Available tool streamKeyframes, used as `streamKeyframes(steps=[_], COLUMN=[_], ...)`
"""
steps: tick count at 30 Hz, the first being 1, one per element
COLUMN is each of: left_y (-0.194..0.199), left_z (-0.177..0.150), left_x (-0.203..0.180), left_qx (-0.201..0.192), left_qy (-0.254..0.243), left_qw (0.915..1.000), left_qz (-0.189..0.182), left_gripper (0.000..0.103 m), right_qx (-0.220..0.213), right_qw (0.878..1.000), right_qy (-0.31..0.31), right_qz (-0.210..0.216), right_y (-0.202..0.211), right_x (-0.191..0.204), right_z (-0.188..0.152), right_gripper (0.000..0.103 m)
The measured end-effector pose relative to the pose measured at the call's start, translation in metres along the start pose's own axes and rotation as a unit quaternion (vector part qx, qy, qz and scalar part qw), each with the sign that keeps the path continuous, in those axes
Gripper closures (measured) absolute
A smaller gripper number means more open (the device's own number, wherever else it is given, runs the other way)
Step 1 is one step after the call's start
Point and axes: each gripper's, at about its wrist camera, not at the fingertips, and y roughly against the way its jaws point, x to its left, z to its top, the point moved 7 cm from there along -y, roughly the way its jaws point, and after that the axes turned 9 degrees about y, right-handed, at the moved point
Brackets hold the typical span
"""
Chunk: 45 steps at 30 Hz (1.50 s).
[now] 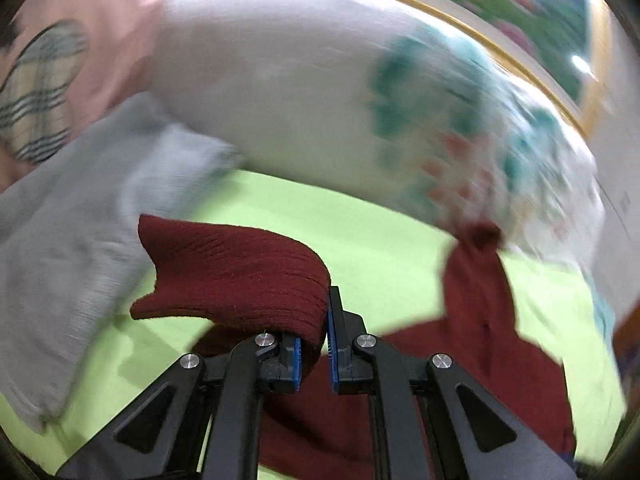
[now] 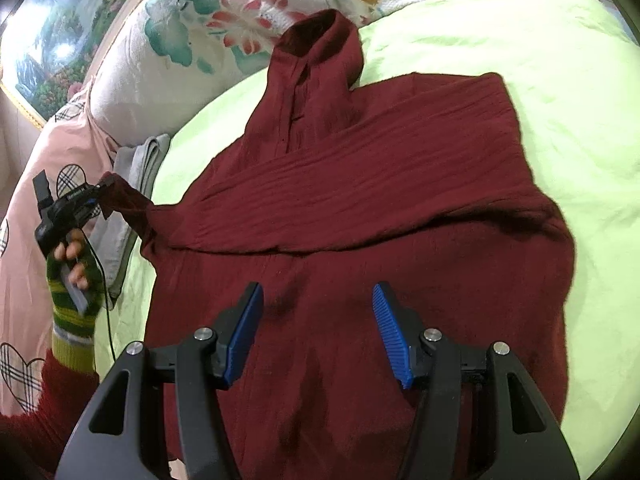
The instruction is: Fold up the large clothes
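A dark red high-neck sweater (image 2: 360, 216) lies spread on a light green sheet (image 2: 540, 80), its collar pointing to the far side and one sleeve folded across the chest. My left gripper (image 1: 316, 344) is shut on the ribbed cuff (image 1: 240, 276) of the other sleeve, lifted off the bed; the right wrist view shows that left gripper (image 2: 94, 196) at the left, with the sleeve stretched from the body. My right gripper (image 2: 318, 320) hovers over the sweater's lower body, jaws open with nothing between them.
A floral pillow (image 2: 208, 24) lies beyond the collar. A folded grey cloth (image 1: 80, 248) and a pink duvet with plaid hearts (image 2: 28, 280) sit at the bed's left side. A framed picture (image 2: 52, 44) hangs behind. A hand in a green striped glove (image 2: 72, 292) holds the left gripper.
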Motion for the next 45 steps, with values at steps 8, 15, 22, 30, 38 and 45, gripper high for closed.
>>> streamKeyframes(steps=[8,15,22,30,38,45], left_y=[-0.01,-0.043,-0.037,0.019,0.014,-0.008], left_z=[-0.107,-0.2,-0.225,-0.206,-0.168,-0.158], left_x=[-0.142,-0.218,-0.205,-0.105,0.023,0.049], left_qx=[0.036,0.093,0.132,0.124,0.116,0.129], left_qy=[-0.157,-0.267,-0.272,-0.177,-0.017,0.028], left_qw=[0.9859,0.958,0.9527,0.9762,0.9847,0.9833], left_qz=[-0.046,-0.045,-0.031,0.016,0.129,0.126], left_gripper=[0.095,0.09,0.031,0.031,0.032,0.031], right_qx=[-0.031,-0.046,-0.054,-0.049,-0.011,0.073], right_qw=[0.998,0.996,0.996,0.999,0.994,0.988], right_qy=[-0.049,-0.074,-0.066,0.009,0.105,0.134], right_qz=[-0.012,-0.02,-0.014,-0.013,-0.007,0.014], right_y=[0.025,0.037,0.037,0.004,-0.076,-0.164], right_x=[-0.03,-0.046,-0.037,0.004,0.053,0.066], right_z=[-0.002,0.0,0.012,0.04,0.092,0.127], right_gripper=[0.045,0.045,0.045,0.045,0.045,0.045])
